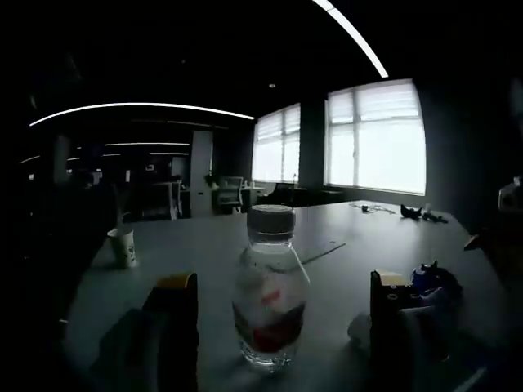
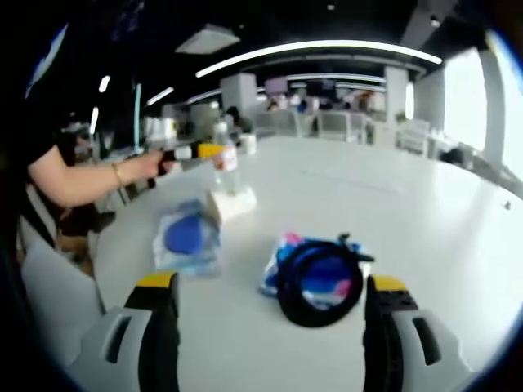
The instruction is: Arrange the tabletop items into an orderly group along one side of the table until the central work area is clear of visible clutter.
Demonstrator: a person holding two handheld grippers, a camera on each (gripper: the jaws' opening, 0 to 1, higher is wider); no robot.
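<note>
One clear plastic bottle (image 1: 270,286) with a white cap stands upright on the table (image 1: 359,245), between the jaws of the left gripper (image 1: 282,327). The jaws are apart and they do not touch the bottle. Inside the bottle something red lies near the bottom; I cannot tell what it is. To the left, well apart from the bottle, stands one white paper cup (image 1: 123,247). Far on the table lie some small dark things (image 1: 421,215), too small to name.

In the right gripper view, the right gripper (image 2: 270,327) has its jaws apart over the table. Just beyond them lies one coiled black cable (image 2: 319,282) on a blue and pink packet (image 2: 288,255). To the left lies one blue bag (image 2: 187,237). Farther away a person's hand (image 2: 151,166) holds the other gripper at the bottle.
</note>
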